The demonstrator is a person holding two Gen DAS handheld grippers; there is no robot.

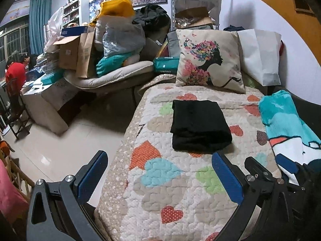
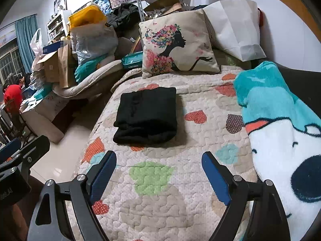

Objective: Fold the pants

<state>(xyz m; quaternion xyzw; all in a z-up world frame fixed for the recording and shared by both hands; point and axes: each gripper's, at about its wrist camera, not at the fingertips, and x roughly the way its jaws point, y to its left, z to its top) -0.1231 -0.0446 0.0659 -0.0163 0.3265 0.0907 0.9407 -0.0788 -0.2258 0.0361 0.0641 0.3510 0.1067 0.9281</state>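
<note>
The black pants (image 1: 198, 126) lie folded into a compact rectangle on the heart-patterned quilt (image 1: 166, 188), in the middle of the bed. My left gripper (image 1: 159, 156) hovers just short of their near edge, open, with only quilt between its blue pads. In the right wrist view the pants (image 2: 147, 114) lie ahead and slightly left of my right gripper (image 2: 159, 155), which stands wide open with nothing between its fingers. The right gripper (image 1: 269, 163) also shows in the left wrist view, close beside the left one. The left gripper (image 2: 22, 150) shows at the far left of the right wrist view.
A printed cushion (image 2: 178, 42) and a white paper bag (image 2: 234, 26) lean at the bed's head. A teal and white plush blanket (image 2: 280, 124) covers the right side. Piled boxes and bags (image 1: 96, 46) and tiled floor (image 1: 60, 146) lie left. A person in red (image 1: 15, 74) sits far left.
</note>
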